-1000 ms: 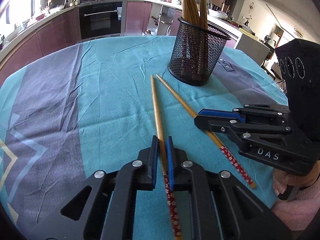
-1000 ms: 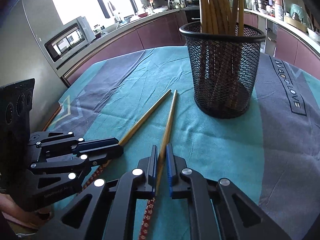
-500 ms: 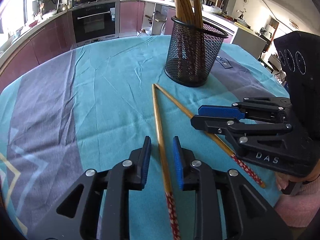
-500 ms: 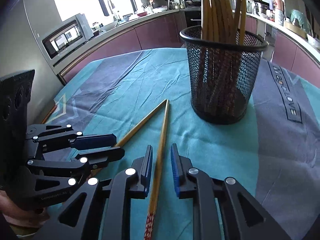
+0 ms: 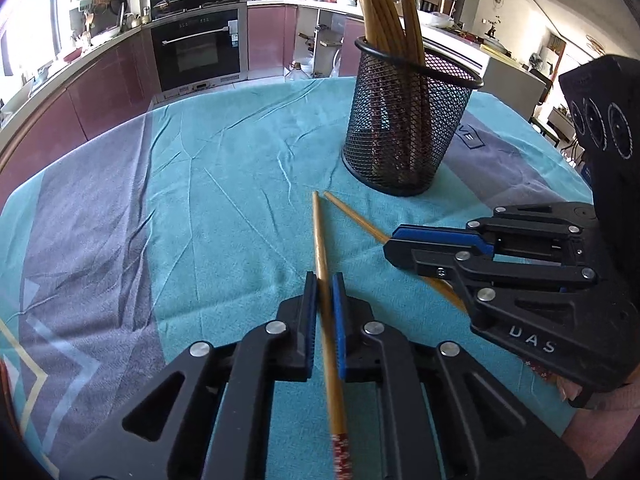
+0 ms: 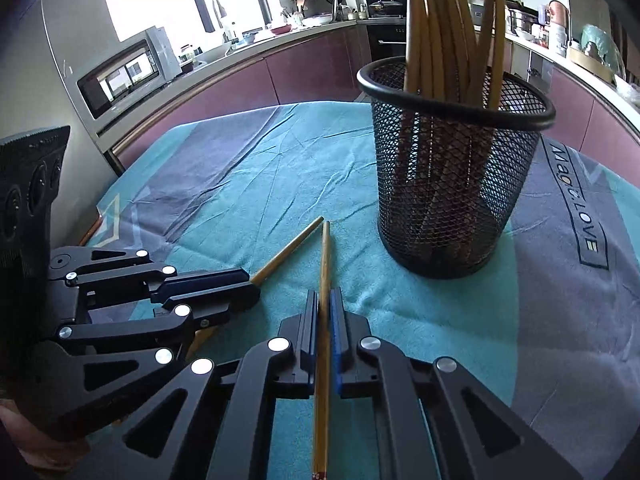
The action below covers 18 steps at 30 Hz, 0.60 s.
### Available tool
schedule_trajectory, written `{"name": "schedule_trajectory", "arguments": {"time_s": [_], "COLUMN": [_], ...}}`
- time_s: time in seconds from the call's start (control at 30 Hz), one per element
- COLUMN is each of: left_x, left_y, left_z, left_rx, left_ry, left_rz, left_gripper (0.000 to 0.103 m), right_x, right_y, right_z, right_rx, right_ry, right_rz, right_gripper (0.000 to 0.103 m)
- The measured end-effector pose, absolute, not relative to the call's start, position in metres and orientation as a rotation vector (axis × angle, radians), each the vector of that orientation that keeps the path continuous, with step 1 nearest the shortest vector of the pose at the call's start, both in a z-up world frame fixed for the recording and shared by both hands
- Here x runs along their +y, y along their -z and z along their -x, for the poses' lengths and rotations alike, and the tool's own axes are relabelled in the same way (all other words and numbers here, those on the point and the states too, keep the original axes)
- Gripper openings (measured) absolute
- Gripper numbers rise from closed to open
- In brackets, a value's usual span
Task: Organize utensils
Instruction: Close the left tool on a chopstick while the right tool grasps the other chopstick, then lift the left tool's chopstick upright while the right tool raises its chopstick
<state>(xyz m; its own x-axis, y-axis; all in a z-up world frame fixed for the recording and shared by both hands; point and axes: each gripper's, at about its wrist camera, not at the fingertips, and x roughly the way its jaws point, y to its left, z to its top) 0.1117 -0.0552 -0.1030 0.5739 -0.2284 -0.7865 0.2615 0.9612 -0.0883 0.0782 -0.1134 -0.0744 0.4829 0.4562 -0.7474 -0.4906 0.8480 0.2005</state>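
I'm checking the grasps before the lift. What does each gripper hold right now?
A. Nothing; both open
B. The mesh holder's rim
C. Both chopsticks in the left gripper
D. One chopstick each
D: the left gripper pinches one chopstick, and the right gripper pinches the other chopstick.

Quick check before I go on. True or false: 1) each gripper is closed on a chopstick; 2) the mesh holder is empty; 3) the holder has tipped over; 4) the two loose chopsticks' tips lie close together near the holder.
1) True: the left gripper pinches one chopstick, and the right gripper pinches the other chopstick.
2) False: the mesh holder already has a bundle of chopsticks in it.
3) False: it stands upright on the tablecloth.
4) True: their tips nearly meet just short of the holder.
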Motion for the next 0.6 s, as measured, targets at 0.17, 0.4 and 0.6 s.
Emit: {"name": "schedule_trajectory", "arguments": {"time_s": [0.17,0.4,0.6], "left_x": [-0.052,-0.047,-0.046], "left_y": [0.102,0.092,0.079], "left_z": [-0.109,-0.103,-0.1], "left_rx": [0.912,0.884,0.858], "left_ry": [0.289,0.304,0.324], "left_rz": [-0.016,0.012,0.031], "left_gripper": [0.007,0.007,0.007], "right_x": [-0.124,-0.137,-0.144], "right_y": [0.069,0.057,0.046], "right_z": [-0.076,-0.067,-0.062], "right_rx": [0.885,0.856,0.827], "right_ry": [-0.599,-0.642,-0.663], "right_rz": [-0.006,-0.073,-0.104], "right_gripper": [0.005,0.005,0.005]}}
